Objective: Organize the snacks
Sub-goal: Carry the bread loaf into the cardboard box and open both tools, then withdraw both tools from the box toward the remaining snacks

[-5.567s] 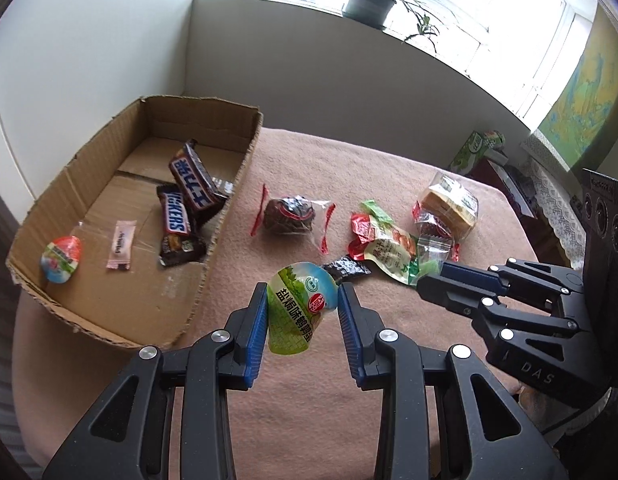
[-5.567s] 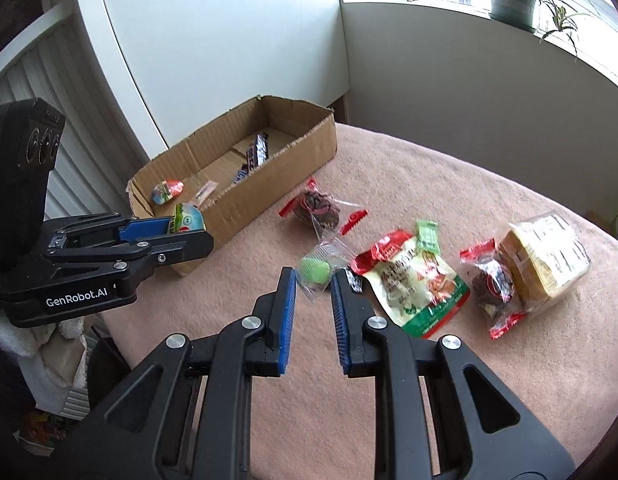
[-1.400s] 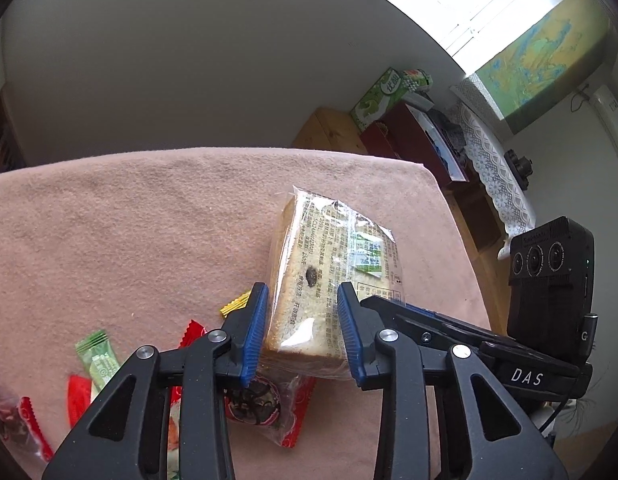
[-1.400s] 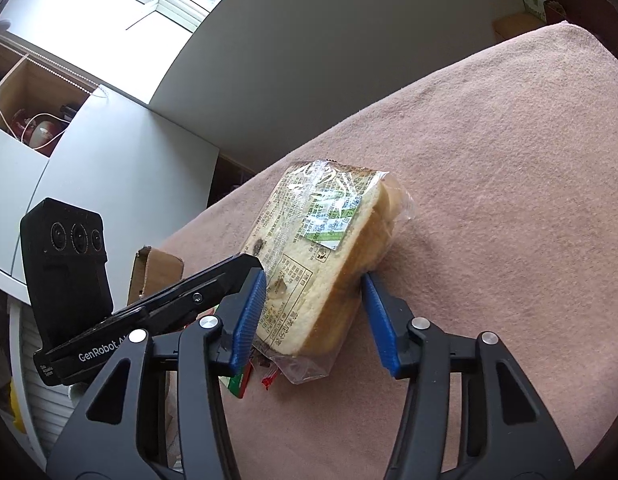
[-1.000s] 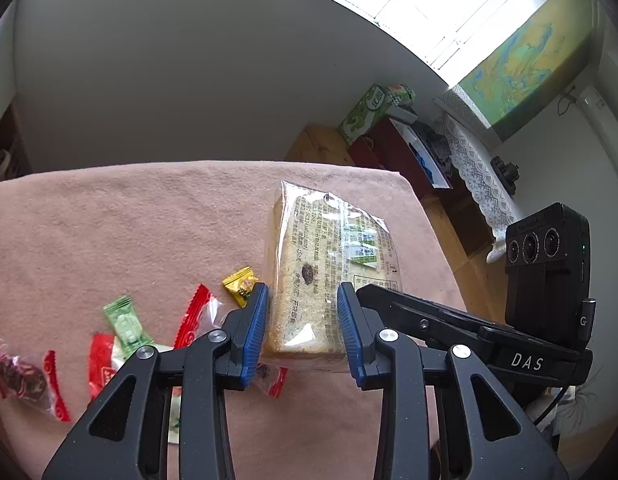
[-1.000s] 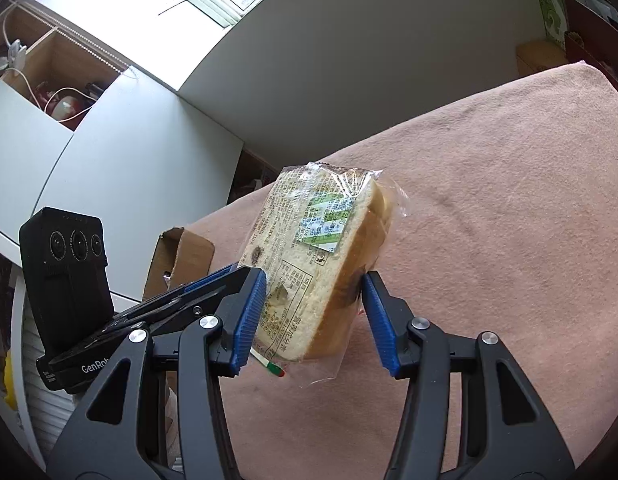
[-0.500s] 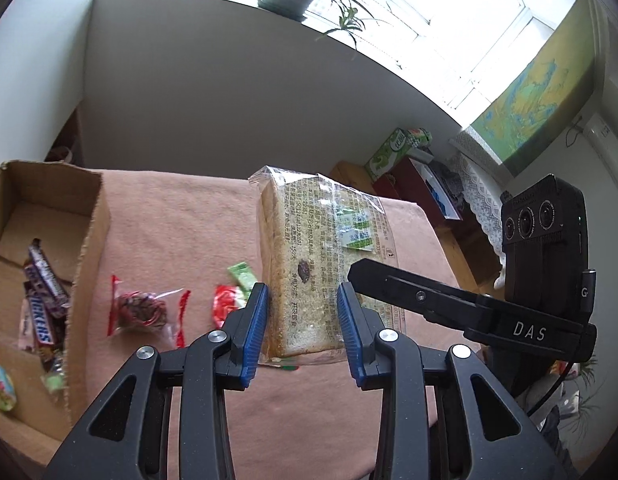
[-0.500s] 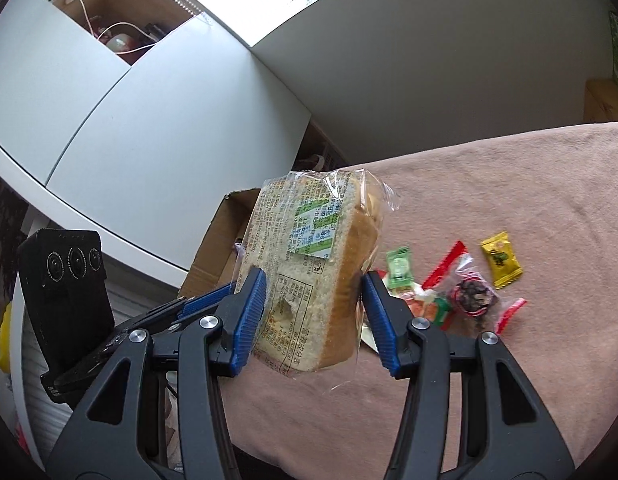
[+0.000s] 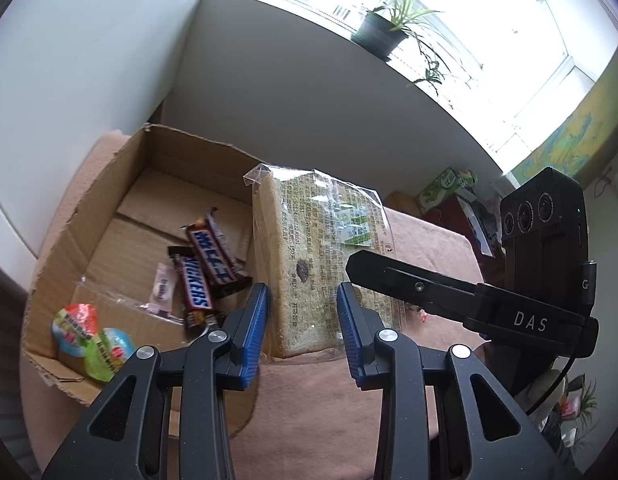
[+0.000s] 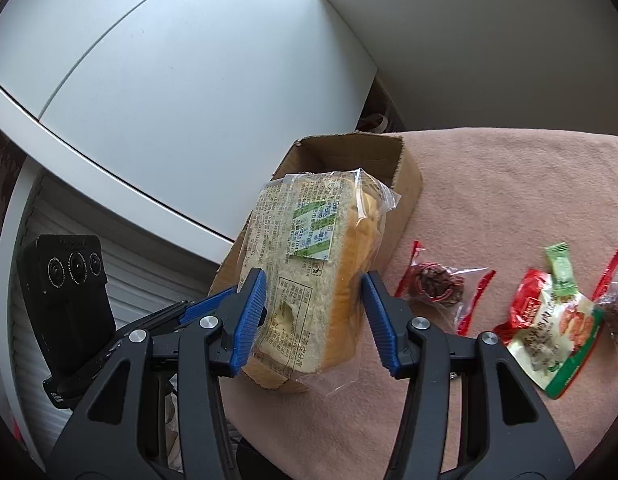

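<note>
bread (image 9: 309, 264) above box (image 9: 109, 184) edge

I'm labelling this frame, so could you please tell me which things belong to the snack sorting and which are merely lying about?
Belongs to the job:
- bagged bread loaf, gripped by left gripper and right gripper
- cardboard box
- Snickers bars and jelly cups inside it
- loose snack packets on the pink tablecloth

Just lying about:
- potted plant
- green carton

Potted plant (image 9: 375, 34) on windowsill; wall map (image 9: 565, 148).
</note>
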A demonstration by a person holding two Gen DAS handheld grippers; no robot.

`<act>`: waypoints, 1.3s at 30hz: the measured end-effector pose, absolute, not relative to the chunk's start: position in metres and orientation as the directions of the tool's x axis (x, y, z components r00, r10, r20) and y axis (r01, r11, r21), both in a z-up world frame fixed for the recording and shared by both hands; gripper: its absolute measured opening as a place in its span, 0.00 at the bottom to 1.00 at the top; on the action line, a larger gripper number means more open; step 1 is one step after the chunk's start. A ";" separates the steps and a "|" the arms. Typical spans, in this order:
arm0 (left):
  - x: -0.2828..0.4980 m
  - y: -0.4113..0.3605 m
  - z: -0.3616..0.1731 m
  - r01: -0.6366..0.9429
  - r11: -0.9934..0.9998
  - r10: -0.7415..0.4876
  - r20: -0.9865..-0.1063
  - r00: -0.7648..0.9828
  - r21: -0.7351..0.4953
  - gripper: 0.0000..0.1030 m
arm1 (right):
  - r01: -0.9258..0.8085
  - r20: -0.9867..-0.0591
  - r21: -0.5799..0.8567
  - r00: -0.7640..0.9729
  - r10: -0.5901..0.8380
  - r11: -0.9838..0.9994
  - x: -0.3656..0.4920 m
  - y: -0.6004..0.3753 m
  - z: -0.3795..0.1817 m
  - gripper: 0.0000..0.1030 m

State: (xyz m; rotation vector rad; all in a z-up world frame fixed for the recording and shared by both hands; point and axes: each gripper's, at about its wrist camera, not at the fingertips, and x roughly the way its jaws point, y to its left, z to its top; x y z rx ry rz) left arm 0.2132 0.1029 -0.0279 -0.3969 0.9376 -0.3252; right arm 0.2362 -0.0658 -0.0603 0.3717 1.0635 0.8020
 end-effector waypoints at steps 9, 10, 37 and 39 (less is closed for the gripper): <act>0.210 0.148 -0.040 -0.005 0.887 -0.375 -0.726 0.576 -0.462 0.31 | -0.436 -0.651 0.625 0.165 0.741 0.647 0.234 -0.016 -0.075 0.52; 0.209 0.152 -0.041 -0.013 0.887 -0.369 -0.727 0.579 -0.461 0.31 | -0.439 -0.654 0.627 0.152 0.741 0.643 0.233 -0.012 -0.077 0.52; 0.176 0.138 -0.027 0.009 0.921 -0.302 -0.699 0.648 -0.390 0.34 | -0.473 -0.677 0.521 0.277 0.682 0.710 0.188 -0.104 -0.051 0.69; 0.172 0.127 -0.026 0.034 0.920 -0.318 -0.694 0.646 -0.390 0.34 | -0.466 -0.678 0.502 0.311 0.666 0.728 0.187 -0.129 -0.052 0.78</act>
